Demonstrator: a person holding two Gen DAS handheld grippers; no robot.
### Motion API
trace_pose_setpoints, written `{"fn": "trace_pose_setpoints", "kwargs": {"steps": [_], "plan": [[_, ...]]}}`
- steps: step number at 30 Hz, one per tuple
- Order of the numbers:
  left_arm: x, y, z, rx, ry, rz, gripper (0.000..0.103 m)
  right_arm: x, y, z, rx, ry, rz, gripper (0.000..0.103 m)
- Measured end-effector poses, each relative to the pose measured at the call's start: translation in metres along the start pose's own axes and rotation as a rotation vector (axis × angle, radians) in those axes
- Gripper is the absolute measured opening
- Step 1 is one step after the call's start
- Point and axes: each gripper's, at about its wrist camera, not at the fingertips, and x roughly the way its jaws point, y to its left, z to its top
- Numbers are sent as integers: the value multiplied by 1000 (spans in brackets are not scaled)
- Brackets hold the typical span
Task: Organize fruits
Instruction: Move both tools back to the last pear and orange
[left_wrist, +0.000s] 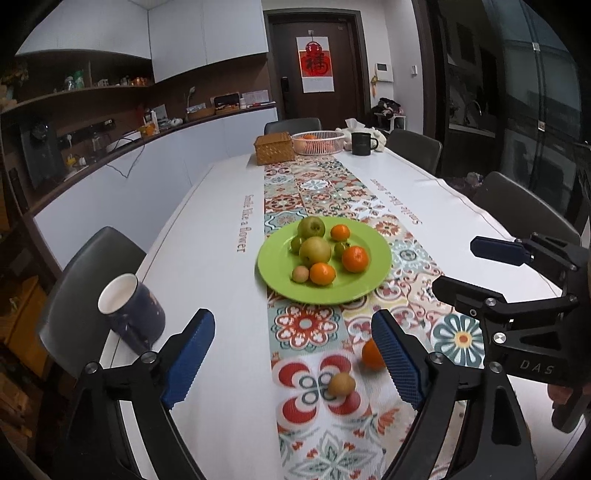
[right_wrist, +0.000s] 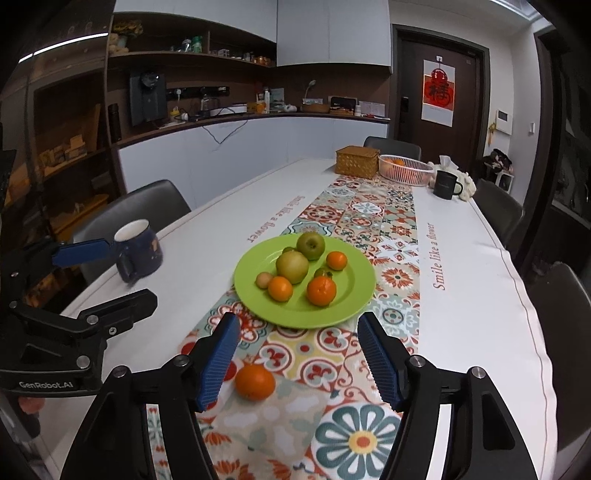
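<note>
A green plate (left_wrist: 373, 254) (right_wrist: 354, 291) on the patterned runner holds several fruits: green apple (left_wrist: 311, 226) (right_wrist: 311, 245), pear (left_wrist: 315, 249) (right_wrist: 292, 266), oranges and small ones. Two loose fruits lie on the runner nearer me: an orange (left_wrist: 370, 355) (right_wrist: 255, 381) and a small brownish fruit (left_wrist: 341, 384). My left gripper (left_wrist: 295, 358) is open and empty, above and around the loose fruits. My right gripper (right_wrist: 299, 360) is open and empty, with the loose orange between its fingers, near the left one. Each gripper shows in the other's view (left_wrist: 476, 271) (right_wrist: 107, 273).
A dark blue mug (left_wrist: 131, 314) (right_wrist: 138, 249) stands at the table's left edge. At the far end stand a wicker box (left_wrist: 274, 147) (right_wrist: 357, 161), a pink basket (left_wrist: 318, 141) (right_wrist: 405, 169) with oranges and a black mug (left_wrist: 362, 143) (right_wrist: 446, 184). Chairs surround the table.
</note>
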Motion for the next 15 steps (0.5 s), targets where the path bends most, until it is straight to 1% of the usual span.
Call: {"fn": "trace_pose_setpoints", "kwargs": {"steps": [8,15], "plan": [[-7,-8,-22,53,6,-42,87,-7,15,-18,-84,32,12,67],[7,-15,-39,107,52,-85,87,0,22,-30,-141,84,28,67]]}}
